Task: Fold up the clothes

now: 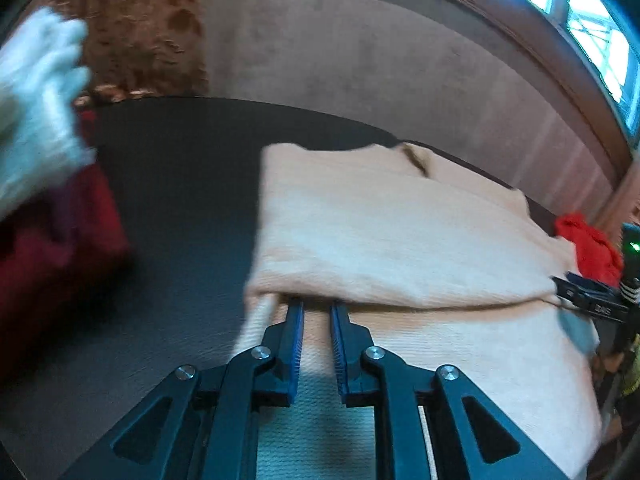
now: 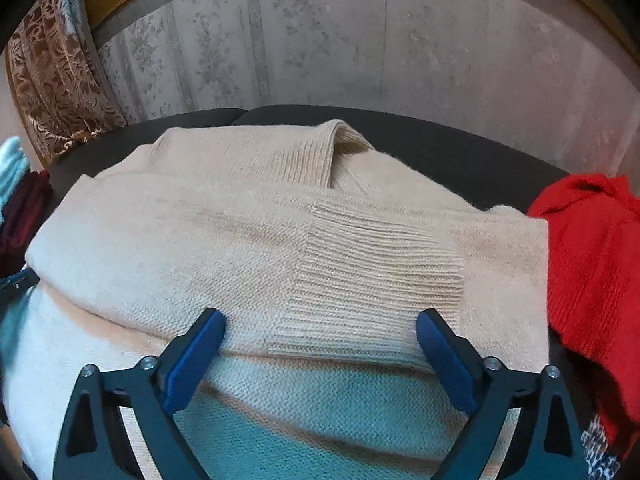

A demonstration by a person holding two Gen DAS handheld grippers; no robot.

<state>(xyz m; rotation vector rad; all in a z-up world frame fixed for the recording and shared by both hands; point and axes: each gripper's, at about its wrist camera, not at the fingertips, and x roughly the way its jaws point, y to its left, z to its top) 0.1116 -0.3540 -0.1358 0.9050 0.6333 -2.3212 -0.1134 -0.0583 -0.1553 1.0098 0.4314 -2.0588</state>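
The dark desk (image 2: 460,148) carries a partly folded cream sweater (image 2: 248,240). A red garment (image 2: 592,264) lies touching its right edge. The right gripper (image 2: 320,334) is released, jaws spread wide at the folded sleeve. The left gripper (image 1: 317,308) jaws stand narrowly apart at the fold edge, gripping nothing.

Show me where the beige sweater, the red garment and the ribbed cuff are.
beige sweater (image 1: 380,240), left wrist view, on the folded top layer.
red garment (image 2: 592,248), right wrist view, on its knitted middle.
ribbed cuff (image 2: 376,276), right wrist view, on the ribbing.
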